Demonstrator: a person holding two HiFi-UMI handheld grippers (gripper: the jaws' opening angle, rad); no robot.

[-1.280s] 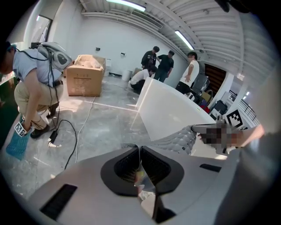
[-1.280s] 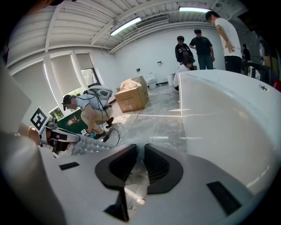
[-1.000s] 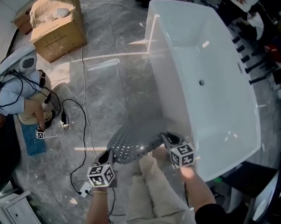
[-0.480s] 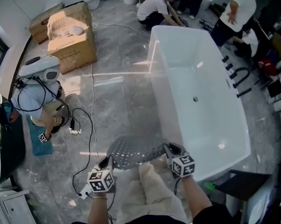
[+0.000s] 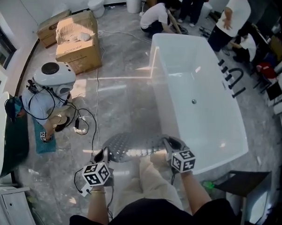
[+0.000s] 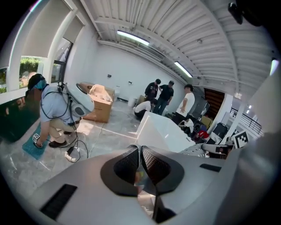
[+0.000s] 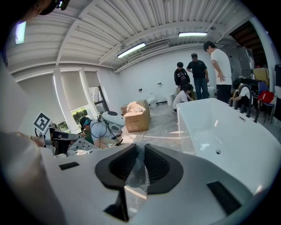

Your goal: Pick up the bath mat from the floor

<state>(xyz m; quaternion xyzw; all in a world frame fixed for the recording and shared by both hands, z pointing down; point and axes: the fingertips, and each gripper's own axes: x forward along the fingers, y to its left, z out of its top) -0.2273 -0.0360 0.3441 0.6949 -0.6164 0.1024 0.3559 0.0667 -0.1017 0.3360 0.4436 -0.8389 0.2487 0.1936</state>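
The bath mat (image 5: 132, 146) is a clear, flexible sheet dotted with holes, hanging off the floor between my two grippers in front of the person's legs. My left gripper (image 5: 103, 155) is shut on its left edge. My right gripper (image 5: 169, 144) is shut on its right edge, close to the bathtub's near corner. In the left gripper view the jaws (image 6: 140, 152) pinch a thin clear edge, and the rest of the mat (image 6: 199, 149) stretches to the right. In the right gripper view clear plastic (image 7: 137, 172) is bunched between the jaws of the gripper (image 7: 140, 151).
A white bathtub (image 5: 224, 132) stands right of the mat. A crouching person (image 5: 46, 98) with a white helmet is at the left, with cables (image 5: 87, 123) on the grey floor. Cardboard boxes (image 5: 78, 44) stand at the far left. Several people (image 5: 157, 17) are at the far end.
The head view has tilted up, so more of the far room shows. Both grippers keep their hold on the mat, still lifted at about the same spread.
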